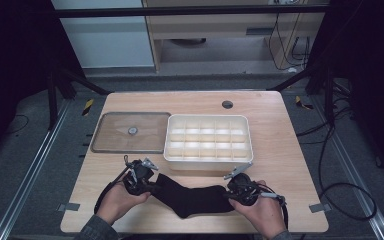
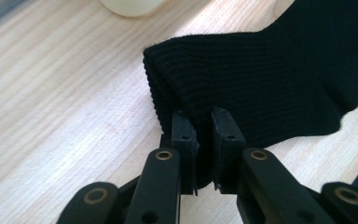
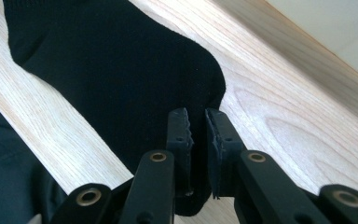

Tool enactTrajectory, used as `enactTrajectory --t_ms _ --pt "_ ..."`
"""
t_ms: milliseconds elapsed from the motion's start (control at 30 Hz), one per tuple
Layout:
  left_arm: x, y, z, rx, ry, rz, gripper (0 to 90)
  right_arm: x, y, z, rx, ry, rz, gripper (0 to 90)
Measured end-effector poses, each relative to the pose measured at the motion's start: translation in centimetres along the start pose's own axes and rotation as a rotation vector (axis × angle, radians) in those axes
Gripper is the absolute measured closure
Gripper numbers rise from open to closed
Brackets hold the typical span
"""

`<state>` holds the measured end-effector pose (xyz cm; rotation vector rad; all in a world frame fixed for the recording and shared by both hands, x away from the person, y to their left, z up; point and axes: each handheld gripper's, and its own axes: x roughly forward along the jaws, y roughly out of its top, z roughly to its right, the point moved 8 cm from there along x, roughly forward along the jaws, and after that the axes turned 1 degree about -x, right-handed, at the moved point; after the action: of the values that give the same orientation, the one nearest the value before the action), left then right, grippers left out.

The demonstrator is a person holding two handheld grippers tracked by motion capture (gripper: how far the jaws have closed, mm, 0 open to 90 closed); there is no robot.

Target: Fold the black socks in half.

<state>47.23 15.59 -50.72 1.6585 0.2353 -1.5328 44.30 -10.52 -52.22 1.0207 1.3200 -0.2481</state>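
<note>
The sock (image 1: 192, 197) lies on the surface (image 1: 280, 155) between my left gripper (image 1: 147, 186) and my right gripper (image 1: 230, 192), one end in each. Beyond both grippers sits the divided box (image 1: 208, 139), and the lid (image 1: 130, 132) lies beyond my left gripper, left of the box.

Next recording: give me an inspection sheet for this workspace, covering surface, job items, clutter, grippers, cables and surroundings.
Surface: light wooden table with a round grommet hole near the far edge.
Job's things: black sock lying stretched along the near edge; white divided box, compartments empty; clear lid flat to its left.
Clutter: nothing seen.
Grippers: left gripper shut on the sock's ribbed cuff; right gripper shut on the toe end.
Cables: one trails from each gripper; more lie on the floor at right.
Surroundings: dark frame, grey floor, pale cabinets behind.
</note>
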Motion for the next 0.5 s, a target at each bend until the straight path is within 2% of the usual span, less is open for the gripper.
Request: enactTrajectory --t_ms 200,267,500 --pt "-1.2 -0.1 -0.9 -0.01 0.006 0.013 81.3 0.9 0.9 -0.2 0.011 0.016 0.011 80.8" --pt "-1.6 -0.4 -1.2 -0.012 0.01 0.012 81.3 1.4 1.3 -0.7 0.009 0.026 0.01 80.7" --pt "-2.7 -0.5 -1.2 -0.005 0.01 0.015 81.3 2.0 2.5 -2.0 0.009 0.059 0.037 80.7"
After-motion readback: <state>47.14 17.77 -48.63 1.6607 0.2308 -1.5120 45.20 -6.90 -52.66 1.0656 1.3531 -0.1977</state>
